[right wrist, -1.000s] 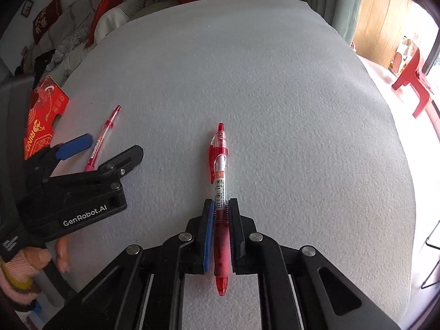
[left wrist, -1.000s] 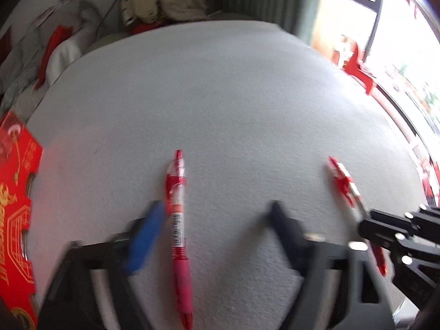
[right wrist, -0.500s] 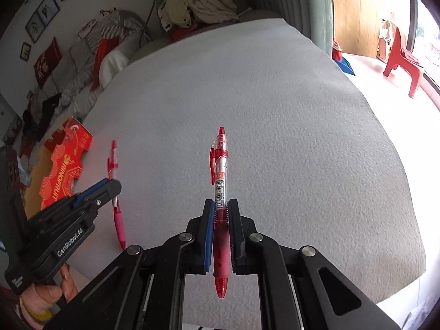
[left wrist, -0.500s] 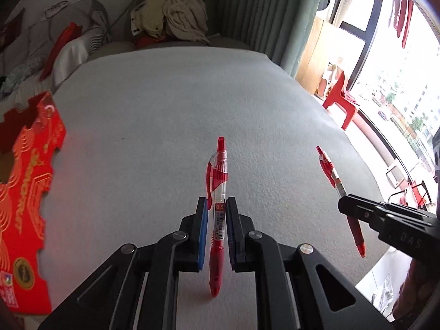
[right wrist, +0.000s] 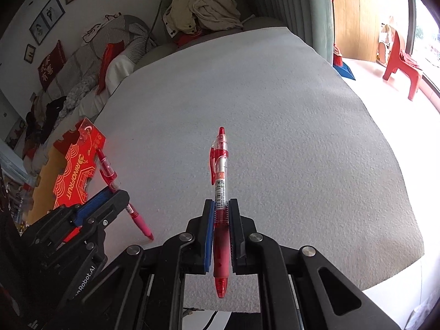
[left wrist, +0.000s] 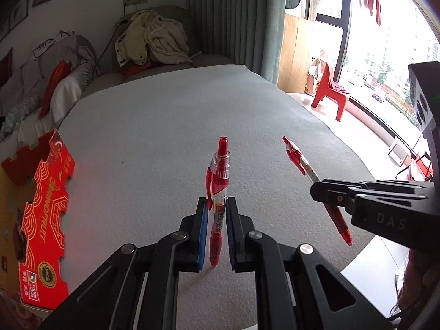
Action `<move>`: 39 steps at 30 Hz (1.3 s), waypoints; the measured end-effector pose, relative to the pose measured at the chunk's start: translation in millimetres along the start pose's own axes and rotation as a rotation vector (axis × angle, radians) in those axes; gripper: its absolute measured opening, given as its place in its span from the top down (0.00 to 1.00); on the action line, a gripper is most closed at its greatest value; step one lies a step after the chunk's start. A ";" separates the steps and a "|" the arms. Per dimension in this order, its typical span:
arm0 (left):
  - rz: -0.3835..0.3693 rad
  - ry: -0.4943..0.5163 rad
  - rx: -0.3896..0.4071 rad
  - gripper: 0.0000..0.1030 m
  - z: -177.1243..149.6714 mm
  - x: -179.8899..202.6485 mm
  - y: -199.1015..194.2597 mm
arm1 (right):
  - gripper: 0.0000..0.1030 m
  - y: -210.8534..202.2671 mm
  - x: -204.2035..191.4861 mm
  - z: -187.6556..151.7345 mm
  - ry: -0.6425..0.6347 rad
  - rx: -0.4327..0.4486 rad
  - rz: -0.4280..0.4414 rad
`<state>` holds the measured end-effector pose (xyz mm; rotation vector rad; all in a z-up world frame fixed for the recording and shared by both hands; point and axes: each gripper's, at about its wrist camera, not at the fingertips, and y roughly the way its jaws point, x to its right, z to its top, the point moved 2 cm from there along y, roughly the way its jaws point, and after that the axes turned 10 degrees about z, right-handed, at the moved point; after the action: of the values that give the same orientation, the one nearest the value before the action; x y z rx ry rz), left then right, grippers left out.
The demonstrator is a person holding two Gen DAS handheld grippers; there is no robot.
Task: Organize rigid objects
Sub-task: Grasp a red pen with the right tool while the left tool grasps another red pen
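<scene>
A second ago the left pen (left wrist: pixel 218 189) lay flat on the grey felt mat (left wrist: pixel 165 137) between spread jaws, with the camera close over the surface; now the left gripper (left wrist: pixel 216 220) is pinched on it at mid-barrel and carries it clear of the mat. Right gripper (right wrist: pixel 220 228) was already clamped on the right pen (right wrist: pixel 220 192) and has come up as well, with far more room showing. Both pens are thus picked and airborne; judged next step is carrying them to wherever they get grouped, possibly the red cardboard box (left wrist: pixel 44 214) at the mat's left edge, though no destination is certain. Pens match: red retractable gel type, clear upper barrel, red clip, barcode label, rubbery red grip, click button pointing away from the cameras.
</scene>
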<state>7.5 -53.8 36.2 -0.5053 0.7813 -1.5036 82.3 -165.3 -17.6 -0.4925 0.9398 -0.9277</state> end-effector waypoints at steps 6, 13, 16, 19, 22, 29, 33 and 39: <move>0.000 -0.032 0.019 0.86 -2.6 -11.5 -10.8 | 0.90 -2.3 -8.4 -0.9 -0.014 0.003 -0.004; -0.005 -0.051 0.040 0.86 -5.8 -18.0 -20.7 | 0.90 -3.2 -20.7 -2.2 -0.034 0.003 -0.011; -0.009 -0.058 0.043 0.86 -7.1 -20.4 -22.3 | 0.90 -3.0 -24.6 -2.1 -0.040 0.003 -0.014; -0.006 -0.064 0.043 0.86 -7.7 -22.4 -21.6 | 0.90 -2.5 -26.8 -2.4 -0.048 0.000 -0.019; -0.007 -0.082 0.017 0.86 -9.0 -27.8 -13.0 | 0.90 -2.2 -27.9 -3.2 -0.046 -0.003 -0.019; -0.009 -0.141 -0.105 0.32 -1.6 -23.7 40.1 | 0.90 -0.2 -20.9 -6.6 -0.017 -0.014 -0.008; 0.072 -0.073 -0.134 0.32 7.5 -1.3 71.4 | 0.90 -0.1 -11.5 -6.1 0.002 -0.022 -0.010; 0.136 -0.081 -0.213 0.29 4.3 4.7 113.3 | 0.90 -2.8 -0.2 -1.5 0.020 -0.018 -0.007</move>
<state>87.6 -55.0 -44.3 -0.6549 0.8999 -1.2739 79.6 -166.6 -16.2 -0.5032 0.9658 -0.9329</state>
